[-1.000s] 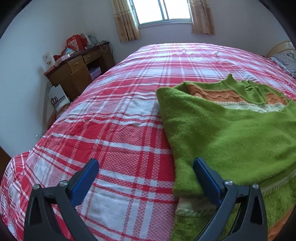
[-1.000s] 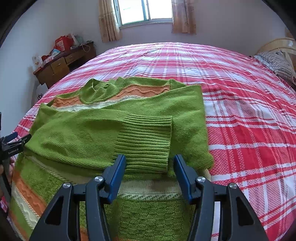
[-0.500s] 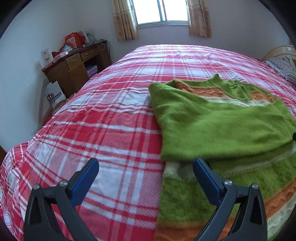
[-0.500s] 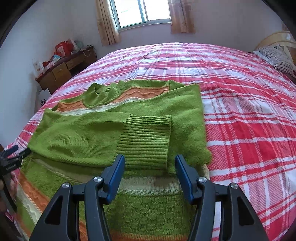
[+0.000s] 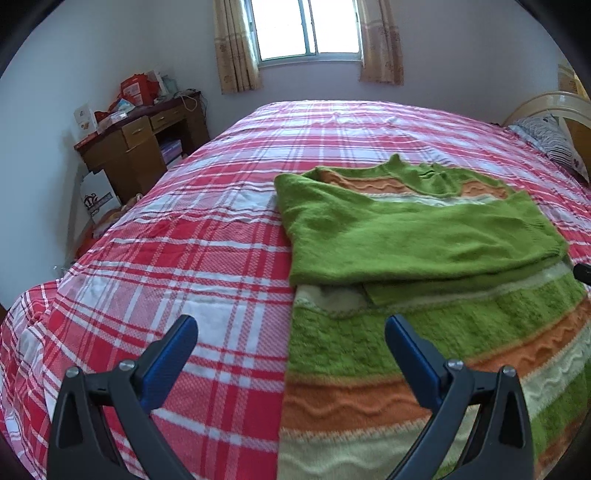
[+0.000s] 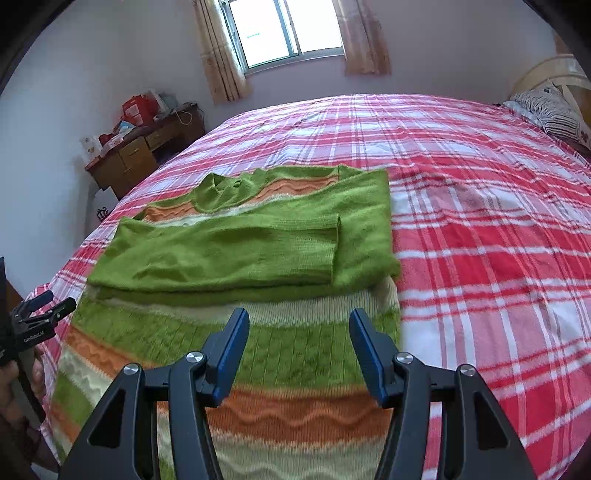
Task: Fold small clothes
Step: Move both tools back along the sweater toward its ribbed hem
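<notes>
A green sweater (image 5: 417,236) with orange and cream stripes lies flat on the plaid bed, both sleeves folded across its chest. In the right wrist view the sweater (image 6: 240,251) fills the middle, its ribbed cuff (image 6: 317,251) on top. My left gripper (image 5: 290,332) stands wide open over the sweater's left edge, holding nothing. My right gripper (image 6: 299,325) hangs open above the striped lower body, nothing between its blue pads. At the far left of the right wrist view the left gripper (image 6: 40,306) shows in a hand.
The red and white plaid bedspread (image 5: 207,258) covers a large bed. A wooden desk (image 5: 136,147) with boxes stands by the left wall. A striped pillow (image 6: 554,114) lies at the headboard on the right. A window (image 5: 306,29) is behind the bed.
Both grippers have drawn back toward the near edge of the bed and risen slightly, so more of the sweater's striped lower part shows. The sweater has stayed put.
</notes>
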Demonstrator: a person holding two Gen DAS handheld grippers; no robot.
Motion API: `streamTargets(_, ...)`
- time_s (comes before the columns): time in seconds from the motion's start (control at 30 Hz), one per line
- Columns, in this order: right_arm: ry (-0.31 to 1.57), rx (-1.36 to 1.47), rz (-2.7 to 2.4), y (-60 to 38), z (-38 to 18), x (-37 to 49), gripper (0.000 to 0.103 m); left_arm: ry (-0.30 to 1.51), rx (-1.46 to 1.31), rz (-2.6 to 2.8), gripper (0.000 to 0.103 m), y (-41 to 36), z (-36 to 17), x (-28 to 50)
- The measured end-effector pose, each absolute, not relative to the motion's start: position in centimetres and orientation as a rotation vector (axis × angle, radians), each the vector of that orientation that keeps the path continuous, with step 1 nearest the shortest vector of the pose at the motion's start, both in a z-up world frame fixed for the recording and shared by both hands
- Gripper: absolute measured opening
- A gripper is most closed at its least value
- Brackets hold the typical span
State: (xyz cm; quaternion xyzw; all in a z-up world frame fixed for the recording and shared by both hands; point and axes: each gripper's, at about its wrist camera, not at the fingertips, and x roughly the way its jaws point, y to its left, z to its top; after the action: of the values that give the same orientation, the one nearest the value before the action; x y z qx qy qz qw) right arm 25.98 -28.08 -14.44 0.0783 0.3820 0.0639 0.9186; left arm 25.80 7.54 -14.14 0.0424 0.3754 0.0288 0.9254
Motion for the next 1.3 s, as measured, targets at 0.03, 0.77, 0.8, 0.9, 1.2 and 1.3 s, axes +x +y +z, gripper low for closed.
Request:
streamTargets(0.03, 0.790, 0.158, 0.134, -28.0, -14.5, 25.6, 0.057, 0.769, 0.089, 0.054, 0.103, 7.4, -14.1, 25.5)
streamTargets(0.77, 0.821, 0.112, 0.204, -25.1, -15.3, 17.5, 0.058, 0.765, 0.067, -0.002, 0.103, 6.9, -14.2, 19.1)
streamTargets(0.8, 0.825, 0.110, 0.206, -24.9, -15.5, 17.1, 0.058, 0.764, 0.068, -0.005, 0.103, 6.8, -14.2, 18.9)
streamTargets(0.9, 0.837, 0.108, 0.209, -24.7, -16.0, 16.3, 0.058, 0.766, 0.071, -0.012, 0.103, 6.8, -14.4, 18.2)
streamTargets(1.2, 0.831, 0.112, 0.204, -24.7, -16.2, 14.3, 0.058, 0.781, 0.077, -0.023, 0.103, 7.3, -15.1, 16.2)
streamTargets(1.3, 0.829, 0.111, 0.202, -24.8, -16.3, 13.5, 0.058, 0.788, 0.093, -0.026, 0.103, 7.4, -15.5, 15.4)
